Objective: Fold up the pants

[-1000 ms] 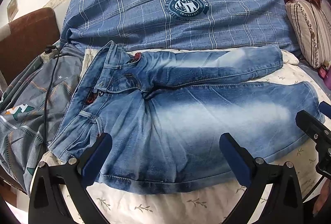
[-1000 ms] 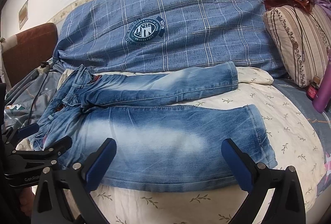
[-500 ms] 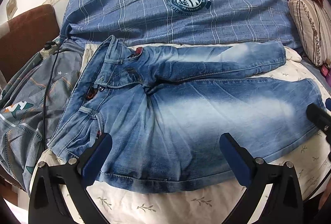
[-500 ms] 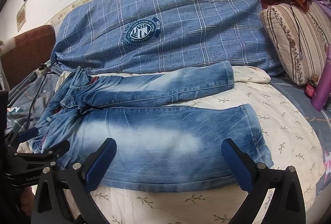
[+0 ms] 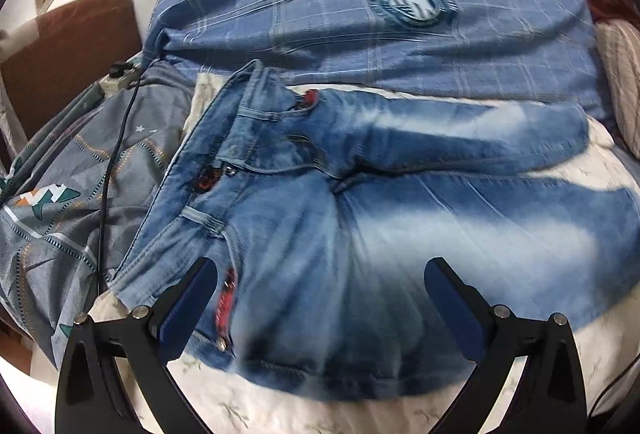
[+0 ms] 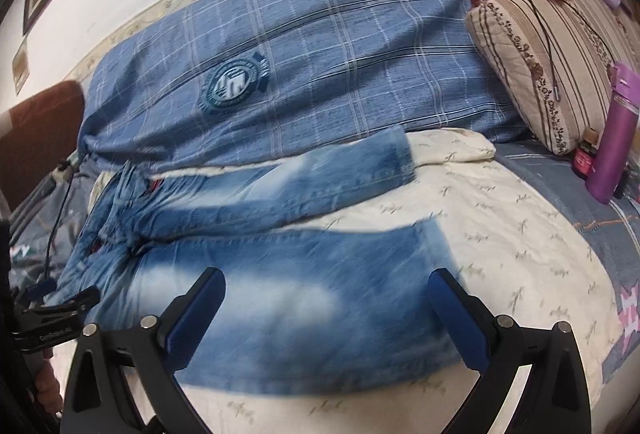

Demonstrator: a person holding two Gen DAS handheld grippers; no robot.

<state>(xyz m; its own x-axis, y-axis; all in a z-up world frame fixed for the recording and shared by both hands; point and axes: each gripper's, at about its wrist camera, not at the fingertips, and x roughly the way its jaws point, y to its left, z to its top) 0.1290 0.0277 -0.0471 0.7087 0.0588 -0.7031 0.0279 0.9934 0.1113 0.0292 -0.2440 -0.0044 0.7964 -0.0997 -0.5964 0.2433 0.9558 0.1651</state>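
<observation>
Faded blue jeans (image 5: 360, 234) lie spread flat on a cream leaf-print bedsheet (image 6: 500, 234), waistband to the left, both legs running right. In the left wrist view my left gripper (image 5: 320, 298) hovers open over the near hip and thigh, its blue pads wide apart. In the right wrist view the jeans (image 6: 280, 274) fill the lower middle, and my right gripper (image 6: 326, 310) stands open above the near leg close to its hem. The left gripper (image 6: 52, 310) shows at that view's left edge beside the waistband. Nothing is held by either one.
A blue plaid quilt (image 6: 320, 65) is bunched along the wall behind the jeans. A striped pillow (image 6: 552, 65), a purple bottle (image 6: 612, 137) and a small jar (image 6: 586, 153) sit at the right. A grey patterned blanket (image 5: 72, 193) with a black cable (image 5: 116, 153) lies left.
Both grippers have drifted: the left one toward the waistband end, the right one toward the hem end. The right gripper has left the left wrist view. The jeans have not moved.
</observation>
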